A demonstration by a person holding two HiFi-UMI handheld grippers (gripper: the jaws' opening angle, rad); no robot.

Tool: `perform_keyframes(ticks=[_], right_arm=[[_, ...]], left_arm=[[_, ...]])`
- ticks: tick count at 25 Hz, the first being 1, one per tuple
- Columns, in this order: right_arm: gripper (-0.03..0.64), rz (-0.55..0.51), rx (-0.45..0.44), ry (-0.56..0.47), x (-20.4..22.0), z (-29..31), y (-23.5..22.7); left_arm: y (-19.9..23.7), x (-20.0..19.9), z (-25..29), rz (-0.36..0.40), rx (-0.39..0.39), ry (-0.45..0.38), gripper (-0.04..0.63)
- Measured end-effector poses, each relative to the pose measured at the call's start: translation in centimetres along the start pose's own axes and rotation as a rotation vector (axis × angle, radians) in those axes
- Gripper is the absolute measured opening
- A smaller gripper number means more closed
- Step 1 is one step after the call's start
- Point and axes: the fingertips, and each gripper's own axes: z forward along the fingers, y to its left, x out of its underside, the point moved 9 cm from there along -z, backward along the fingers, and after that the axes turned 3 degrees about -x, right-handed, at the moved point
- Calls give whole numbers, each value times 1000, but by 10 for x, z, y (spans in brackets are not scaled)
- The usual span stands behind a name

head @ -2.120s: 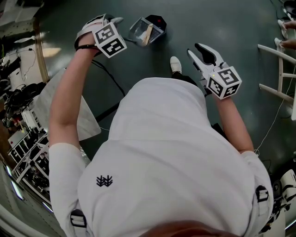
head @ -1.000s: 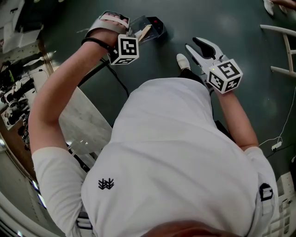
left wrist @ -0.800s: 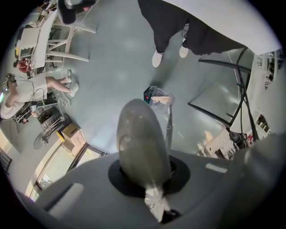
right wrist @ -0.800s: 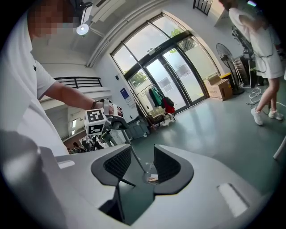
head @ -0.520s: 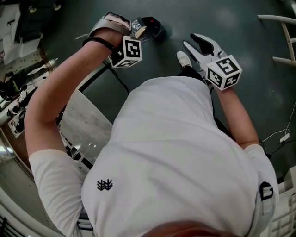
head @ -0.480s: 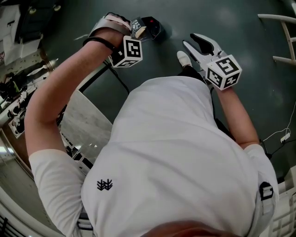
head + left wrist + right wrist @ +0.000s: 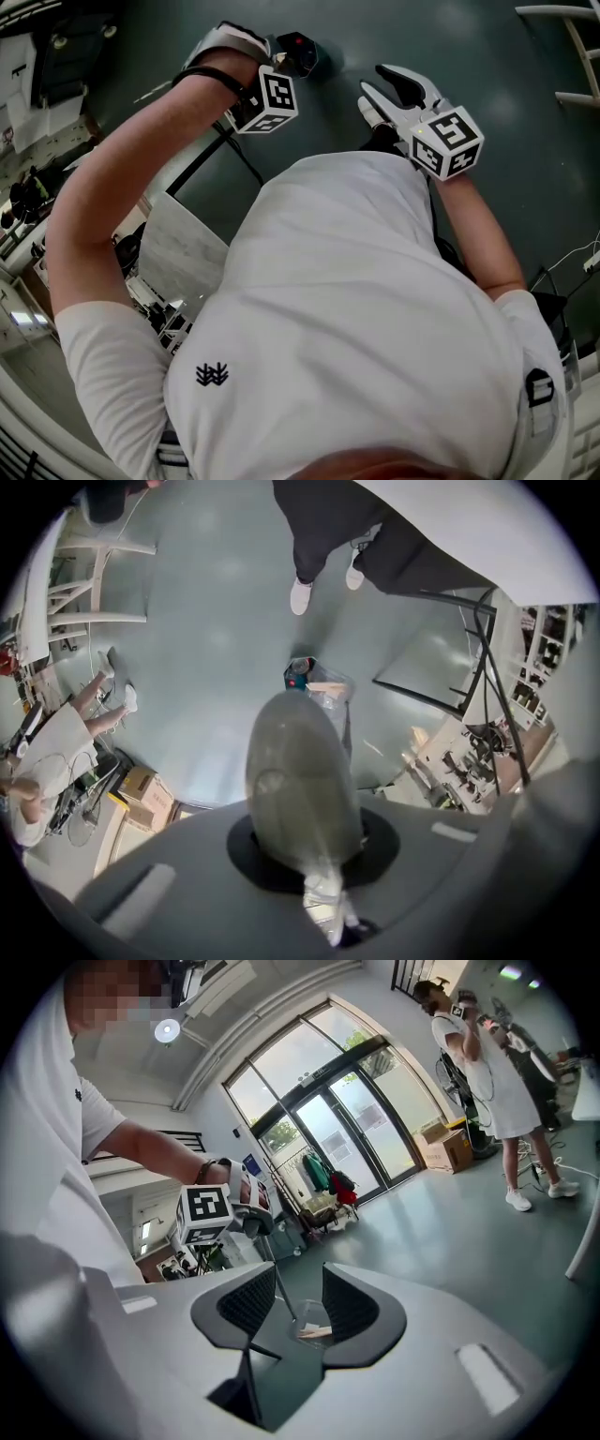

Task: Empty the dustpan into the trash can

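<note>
Left gripper [image 7: 247, 1222] is clamped on the grey handle [image 7: 300, 780] of the one clear dustpan [image 7: 330, 694]. The handle covers most of its pads, so the grip is probably firm. Right gripper [image 7: 391, 88] has its jaws wide apart, nothing in them. The handle's long axis runs steeply down from the left gripper, pan end towards the floor. The pan hangs low, with a wood-coloured scrap in it, just beside the one small dark trash can [image 7: 297, 671]. Two white shoes [image 7: 301, 595] lie beyond. One standing person [image 7: 487, 1063] is farther off.
</note>
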Motion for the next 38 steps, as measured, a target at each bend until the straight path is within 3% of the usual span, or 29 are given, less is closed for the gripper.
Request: perform_keyframes(ticks=[14, 18, 28, 38], right_arm=[[153, 55, 65, -32, 7, -10, -12], [153, 61, 69, -34, 11, -8, -18], [153, 11, -2, 22, 8, -9, -15], [153, -121, -142, 134, 2, 19, 27]], left_arm=[[28, -2, 11, 114, 59, 0, 57], [26, -4, 17, 109, 79, -3, 57], [-9, 8, 3, -48, 188, -21, 57], [-120, 26, -18, -351, 327, -57, 57]])
